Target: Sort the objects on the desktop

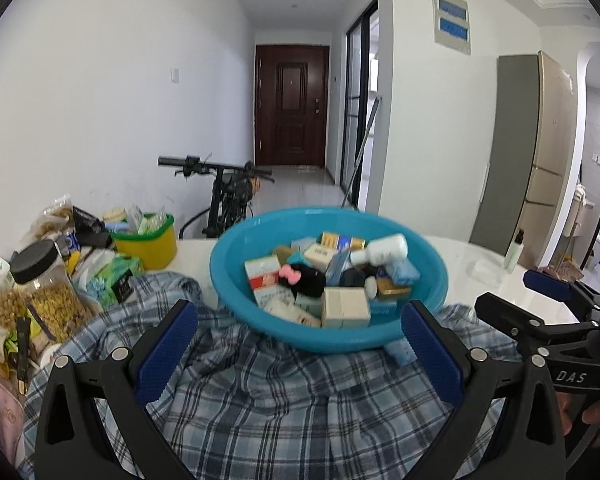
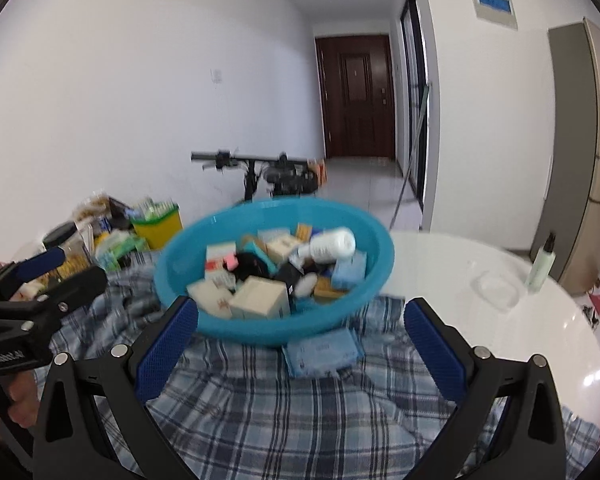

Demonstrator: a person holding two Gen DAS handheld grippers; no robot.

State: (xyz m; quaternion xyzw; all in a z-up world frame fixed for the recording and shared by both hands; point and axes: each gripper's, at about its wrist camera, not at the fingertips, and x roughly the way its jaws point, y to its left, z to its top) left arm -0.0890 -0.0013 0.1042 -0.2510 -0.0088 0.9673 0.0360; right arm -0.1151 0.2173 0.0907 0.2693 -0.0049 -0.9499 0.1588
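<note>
Basin (image 1: 236,280) of small boxes (image 1: 346,307) sits on plaid cloth (image 1: 280,400); left gripper (image 1: 300,344) hangs before it, jaws spread and empty. Right wrist view: right gripper (image 2: 300,344) likewise released near the basin (image 2: 180,280), blue packet (image 2: 322,350) just beside it.

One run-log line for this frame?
left gripper: open, empty | right gripper: open, empty | round blue plastic basin: full of boxes, on plaid cloth
</note>
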